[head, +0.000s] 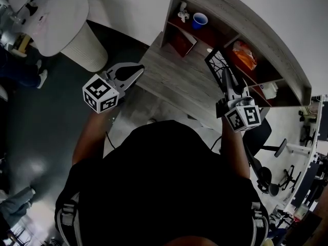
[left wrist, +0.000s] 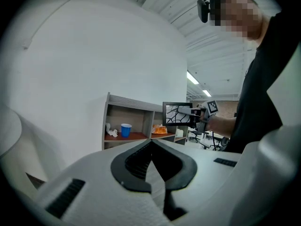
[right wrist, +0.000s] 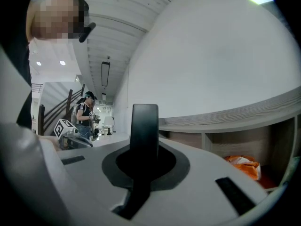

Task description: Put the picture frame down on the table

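Head view, right gripper: the right gripper [head: 228, 86] is clamped on the picture frame [head: 216, 60].
Head view, frame: it is held in the air over the right part of the table [head: 174, 86], just in front of the shelf [head: 246, 29], and does not rest on anything.
Head view, left gripper: the left gripper [head: 134, 72] hovers at the table's left edge, well apart from the frame.
Left gripper view, jaws: the tips meet with nothing between them.
Left gripper view, frame: across the table the frame [left wrist: 178, 114] stands upright on its long side, facing this way, and the right gripper grips it at one short end, level with the shelf's top board.
Right gripper view, jaws: they are closed on the frame [right wrist: 144, 124], seen edge-on as a dark slab rising between them.
Relation that matters: the tabletop lies straight below the frame, so the right hand alone can lower it.
Judgement: the frame probably needs tipping from upright to flat, or setting on its lower edge, before release.
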`<act>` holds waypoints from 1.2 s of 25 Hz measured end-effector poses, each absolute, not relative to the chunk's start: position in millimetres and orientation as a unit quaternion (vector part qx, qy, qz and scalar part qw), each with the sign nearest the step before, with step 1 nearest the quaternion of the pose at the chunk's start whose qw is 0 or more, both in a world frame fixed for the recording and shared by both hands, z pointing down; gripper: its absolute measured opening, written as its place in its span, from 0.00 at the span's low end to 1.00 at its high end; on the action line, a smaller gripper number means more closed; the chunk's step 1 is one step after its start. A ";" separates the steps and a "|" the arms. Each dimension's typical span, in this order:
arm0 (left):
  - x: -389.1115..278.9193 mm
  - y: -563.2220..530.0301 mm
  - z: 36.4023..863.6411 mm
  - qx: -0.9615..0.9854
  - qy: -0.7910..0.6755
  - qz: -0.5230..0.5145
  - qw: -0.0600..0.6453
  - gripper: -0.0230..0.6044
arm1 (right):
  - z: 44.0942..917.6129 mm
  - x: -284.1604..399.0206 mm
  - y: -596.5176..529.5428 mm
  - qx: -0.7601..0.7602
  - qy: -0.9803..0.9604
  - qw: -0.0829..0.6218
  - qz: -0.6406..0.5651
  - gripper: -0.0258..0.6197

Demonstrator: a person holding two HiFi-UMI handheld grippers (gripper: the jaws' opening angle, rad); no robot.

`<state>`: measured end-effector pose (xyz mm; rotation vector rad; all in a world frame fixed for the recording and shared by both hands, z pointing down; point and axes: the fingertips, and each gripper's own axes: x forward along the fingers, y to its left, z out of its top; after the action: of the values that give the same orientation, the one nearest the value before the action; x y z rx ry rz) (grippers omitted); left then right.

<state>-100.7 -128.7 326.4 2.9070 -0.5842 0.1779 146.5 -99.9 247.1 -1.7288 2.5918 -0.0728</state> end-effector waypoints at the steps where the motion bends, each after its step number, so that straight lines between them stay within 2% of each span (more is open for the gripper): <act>1: -103.2 -129.0 327.7 0.974 -0.198 0.061 0.087 0.06 | 249.3 144.6 -101.6 -0.553 0.832 0.012 -0.026 0.07; 15: -144.0 -127.9 330.2 0.963 -0.243 0.068 0.097 0.06 | 260.8 125.3 -113.9 -0.533 0.845 0.019 -0.045 0.07; 30: -97.5 -138.9 328.8 0.958 -0.253 0.098 0.094 0.06 | 277.3 155.5 -146.2 -0.492 0.867 0.023 -0.075 0.07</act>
<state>-97.5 -138.9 328.8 2.8417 -0.7504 0.2894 155.5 -146.2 277.3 -1.5225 2.6854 -0.2322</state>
